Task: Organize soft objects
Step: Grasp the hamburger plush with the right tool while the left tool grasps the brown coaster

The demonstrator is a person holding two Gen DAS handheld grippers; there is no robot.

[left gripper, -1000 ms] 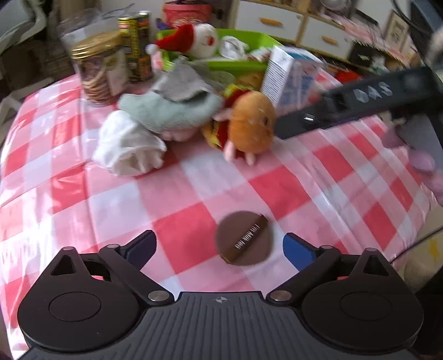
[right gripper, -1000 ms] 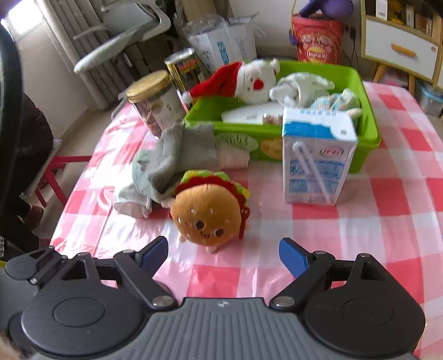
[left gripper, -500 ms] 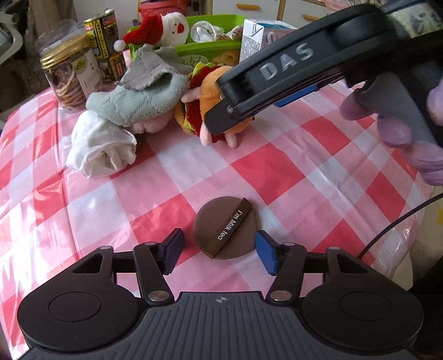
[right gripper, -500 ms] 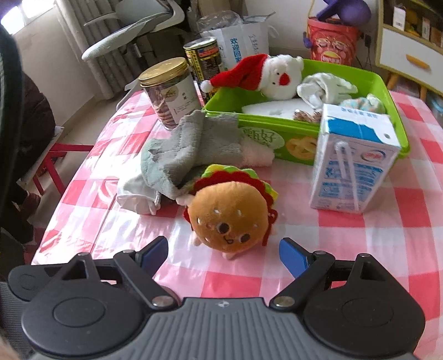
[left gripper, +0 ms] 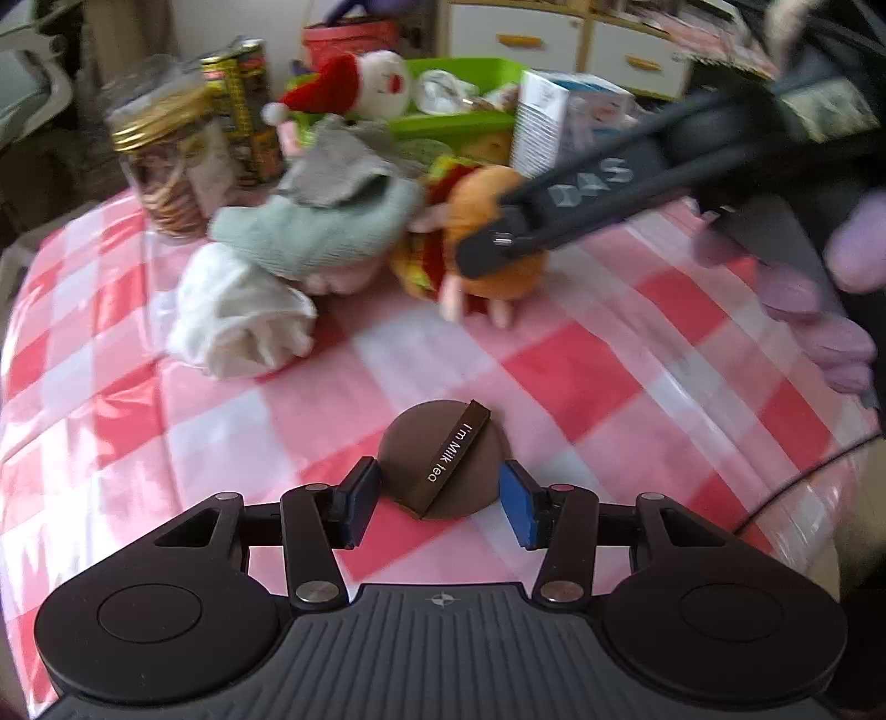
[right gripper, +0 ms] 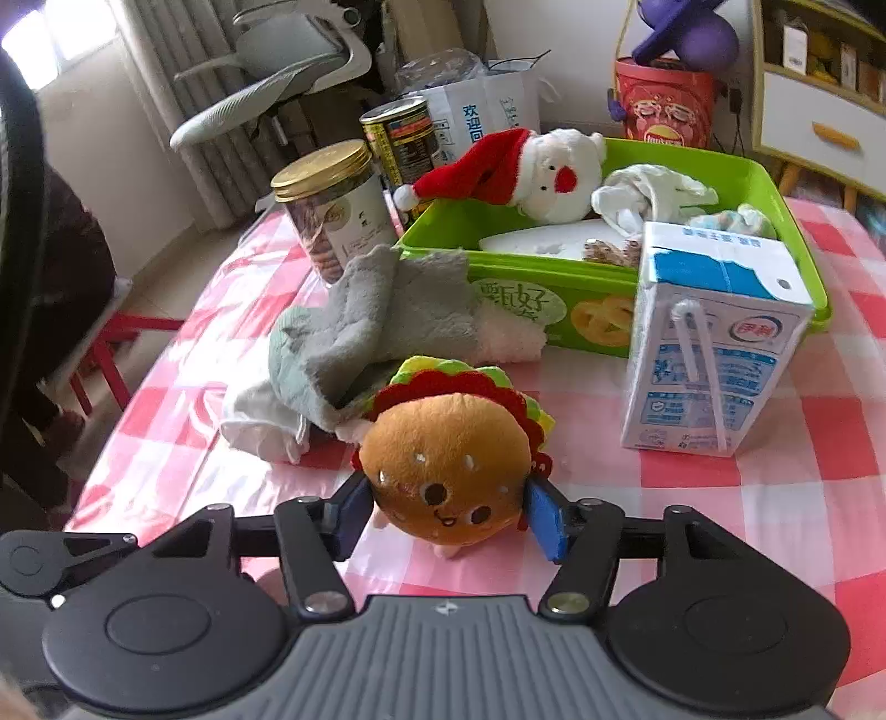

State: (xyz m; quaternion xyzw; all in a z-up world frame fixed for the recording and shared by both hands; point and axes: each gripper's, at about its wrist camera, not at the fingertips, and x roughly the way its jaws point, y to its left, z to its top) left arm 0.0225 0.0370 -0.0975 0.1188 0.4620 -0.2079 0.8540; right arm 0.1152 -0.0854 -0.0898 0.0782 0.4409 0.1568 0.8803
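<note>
Grey office chair (right gripper: 277,83) by bright window (right gripper: 61,33).

The left hand-held gripper (left gripper: 440,504) sits low, fingers partly drawn in with a narrow gap at each pad. The right hand-held gripper (right gripper: 448,515) reaches forward, blue pads (right gripper: 545,518) pressed inward; a purple-gloved hand (left gripper: 819,310) holds its handle.
</note>
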